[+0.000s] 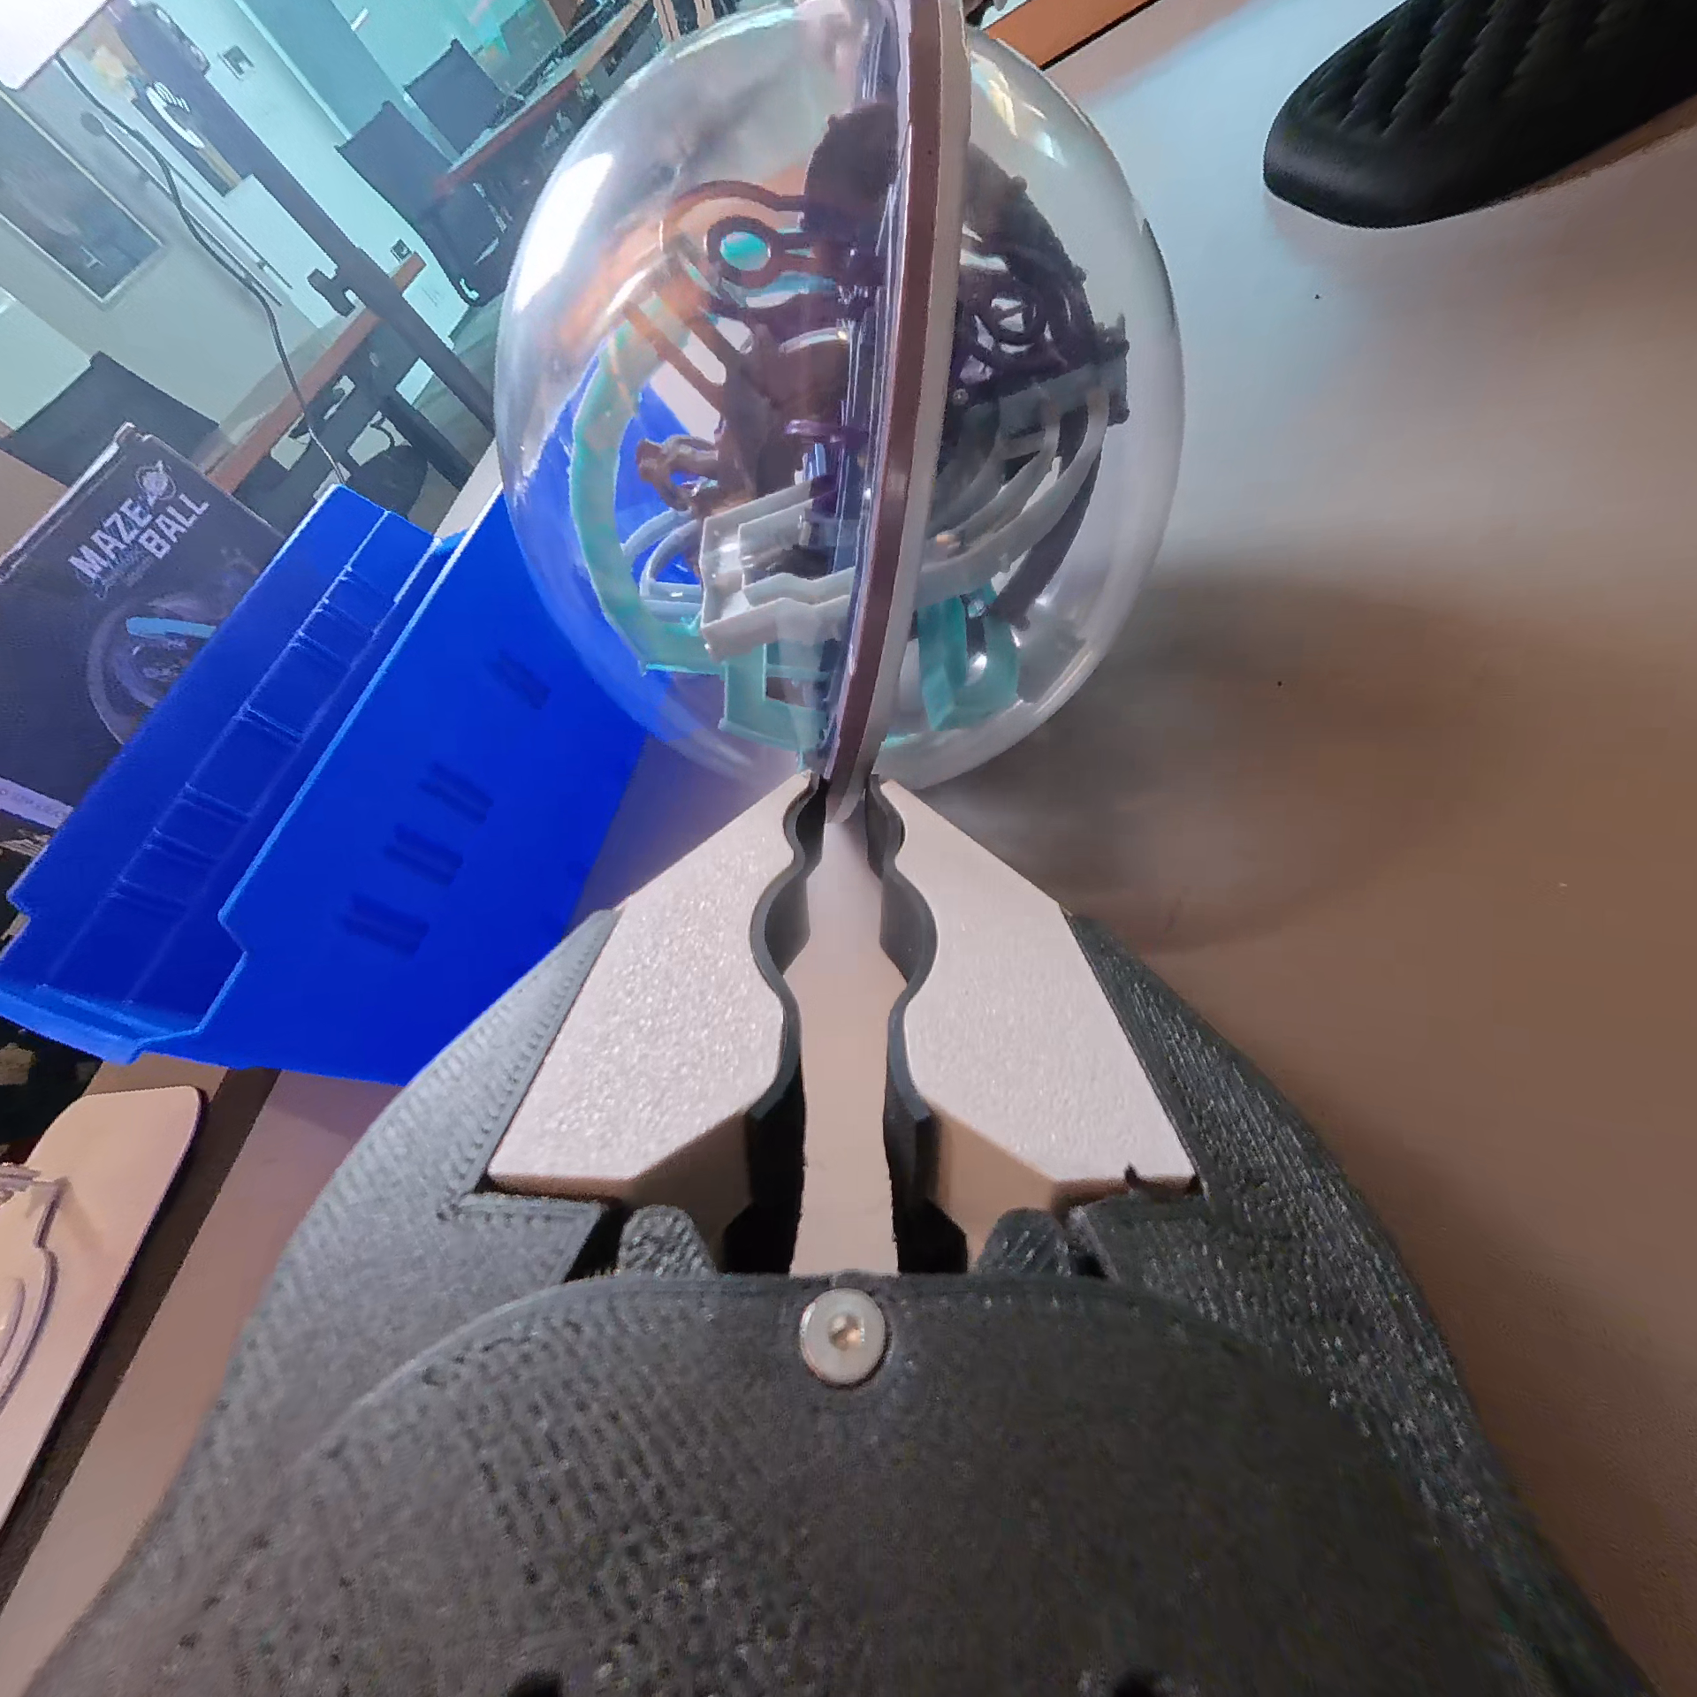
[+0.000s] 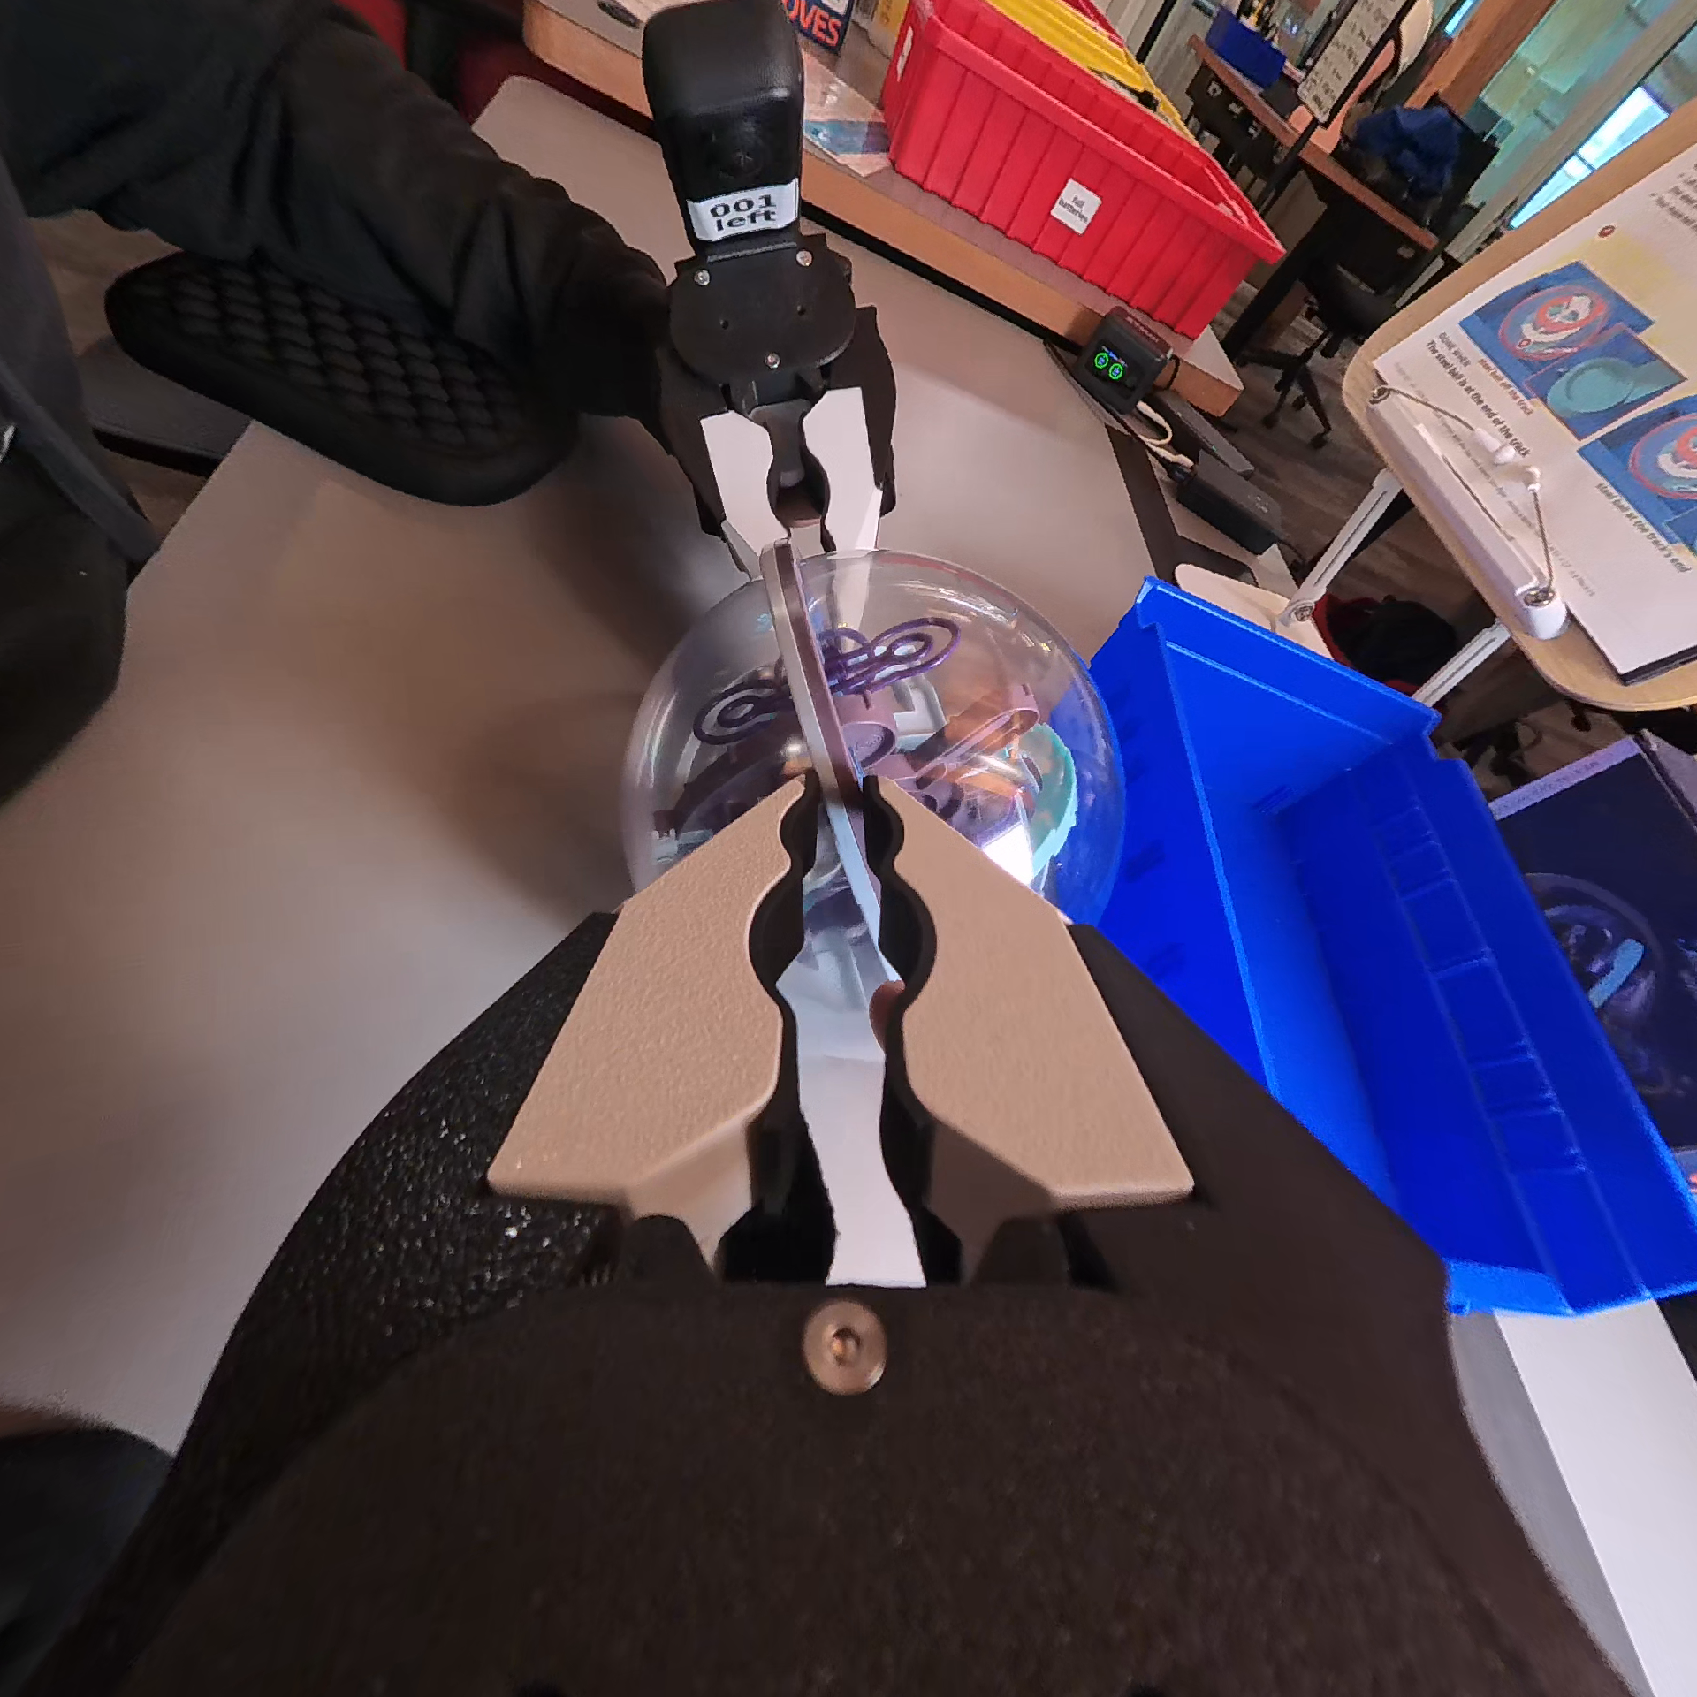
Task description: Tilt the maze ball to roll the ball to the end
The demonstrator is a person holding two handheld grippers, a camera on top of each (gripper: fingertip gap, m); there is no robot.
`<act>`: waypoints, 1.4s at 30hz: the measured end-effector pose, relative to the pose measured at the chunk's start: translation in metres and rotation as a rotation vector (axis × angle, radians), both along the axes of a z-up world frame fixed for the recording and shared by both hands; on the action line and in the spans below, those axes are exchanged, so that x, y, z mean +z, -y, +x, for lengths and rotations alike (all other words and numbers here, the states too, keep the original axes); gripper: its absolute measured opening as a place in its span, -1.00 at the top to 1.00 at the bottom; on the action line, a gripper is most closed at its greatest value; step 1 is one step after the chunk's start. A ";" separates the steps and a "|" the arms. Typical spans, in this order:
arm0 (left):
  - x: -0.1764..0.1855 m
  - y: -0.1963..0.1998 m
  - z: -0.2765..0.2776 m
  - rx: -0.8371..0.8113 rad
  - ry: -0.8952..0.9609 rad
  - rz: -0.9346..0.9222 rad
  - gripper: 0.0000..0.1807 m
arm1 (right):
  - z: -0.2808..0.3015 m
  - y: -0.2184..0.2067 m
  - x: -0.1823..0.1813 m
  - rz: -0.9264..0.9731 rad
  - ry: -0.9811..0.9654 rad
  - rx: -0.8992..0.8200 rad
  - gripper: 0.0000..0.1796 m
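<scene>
Up close in the right wrist view, the right gripper (image 2: 840,790) has its jaws pinched almost together on the flat rim band that runs round the maze ball (image 2: 872,735), so it's gripping the ball by that ridge. The ball itself is a clear sphere full of purple, teal and grey tracks, sitting over the pale table (image 2: 367,698) just beside a blue plastic bin (image 2: 1377,918). On the far side of the ball, the left gripper (image 2: 799,537) is clamped on the same rim band from the opposite end, held by a black-gloved hand (image 2: 514,303). The left wrist view shows its tips (image 1: 840,790) nipped onto the band too. I can't make out the little ball inside. Further back there's a red bin (image 2: 1056,147) on another table.
</scene>
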State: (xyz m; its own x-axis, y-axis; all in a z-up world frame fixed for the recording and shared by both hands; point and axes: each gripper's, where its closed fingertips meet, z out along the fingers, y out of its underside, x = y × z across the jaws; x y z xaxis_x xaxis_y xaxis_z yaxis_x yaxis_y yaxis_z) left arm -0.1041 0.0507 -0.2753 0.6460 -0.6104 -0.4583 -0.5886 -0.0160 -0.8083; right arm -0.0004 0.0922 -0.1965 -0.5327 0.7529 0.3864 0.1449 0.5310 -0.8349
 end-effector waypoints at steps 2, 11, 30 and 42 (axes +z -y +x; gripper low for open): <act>0.001 0.000 0.001 -0.003 0.003 0.004 0.92 | 0.001 -0.001 -0.001 -0.007 -0.002 -0.005 0.91; 0.001 0.000 0.001 0.001 0.023 -0.014 0.92 | 0.000 -0.002 0.000 -0.015 -0.010 -0.009 0.91; 0.002 0.000 0.000 0.005 0.040 -0.019 0.92 | -0.001 -0.007 0.001 -0.046 -0.018 -0.021 0.91; 0.001 0.000 0.000 0.000 0.088 -0.057 0.92 | -0.009 -0.010 0.006 -0.028 0.011 -0.024 0.92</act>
